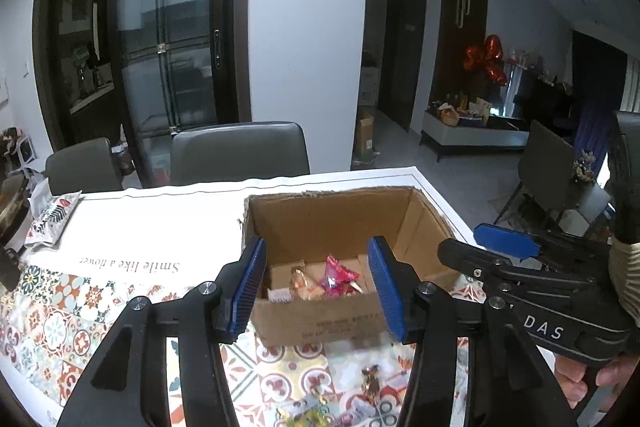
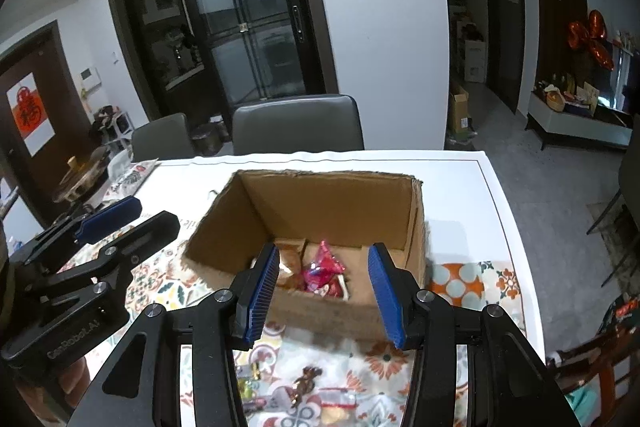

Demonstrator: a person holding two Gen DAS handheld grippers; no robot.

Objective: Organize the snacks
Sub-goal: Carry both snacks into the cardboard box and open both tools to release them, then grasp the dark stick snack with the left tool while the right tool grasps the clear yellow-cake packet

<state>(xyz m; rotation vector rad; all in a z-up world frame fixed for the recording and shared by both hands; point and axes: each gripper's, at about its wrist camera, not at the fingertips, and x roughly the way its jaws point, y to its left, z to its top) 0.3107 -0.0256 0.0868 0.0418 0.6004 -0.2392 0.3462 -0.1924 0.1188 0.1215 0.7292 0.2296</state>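
Both grippers are hovering at the near wall of the cardboard box [image 1: 344, 227], left gripper [image 1: 318, 291] and right gripper [image 2: 324, 293] with jaws apart and empty. Wrapped snacks [image 1: 334, 277] are lying inside; loose candies [image 2: 306, 381] are waiting nearer on the tablecloth [image 1: 60, 327]. Judged light, crinkly and slippery; best pinched across the twisted wrapper ends.

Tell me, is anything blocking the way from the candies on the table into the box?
Only the box's own near wall. The loose candies lie on the tablecloth just in front of it, so they must be lifted over that wall. The box is open on top, with no lid or flap, and both grippers are open and empty.
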